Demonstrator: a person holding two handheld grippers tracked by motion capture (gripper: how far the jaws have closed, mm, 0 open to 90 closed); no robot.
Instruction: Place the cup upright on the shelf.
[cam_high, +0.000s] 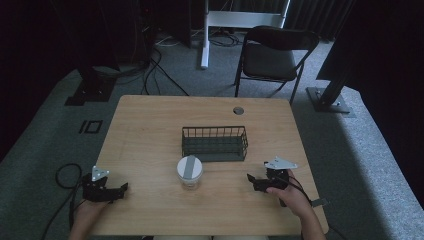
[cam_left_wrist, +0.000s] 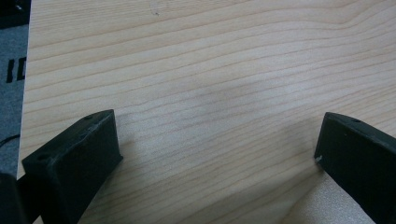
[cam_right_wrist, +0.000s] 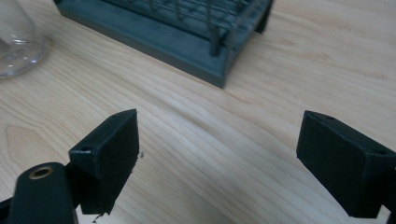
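- The right gripper sits low over the table, jaws spread wide with nothing between them, pointing toward the jar.
- The left gripper rests near the table's front left corner, also wide open and empty, aimed at the jar from the other side.
- The jar stands upright between the two grippers, just in front of the wire basket, its lid with a grey strip facing up.
- Both grippers lie about equally far from the jar; the right one looks slightly nearer.
- In the right gripper view, the jar's glass shows at the upper left, the basket ahead.
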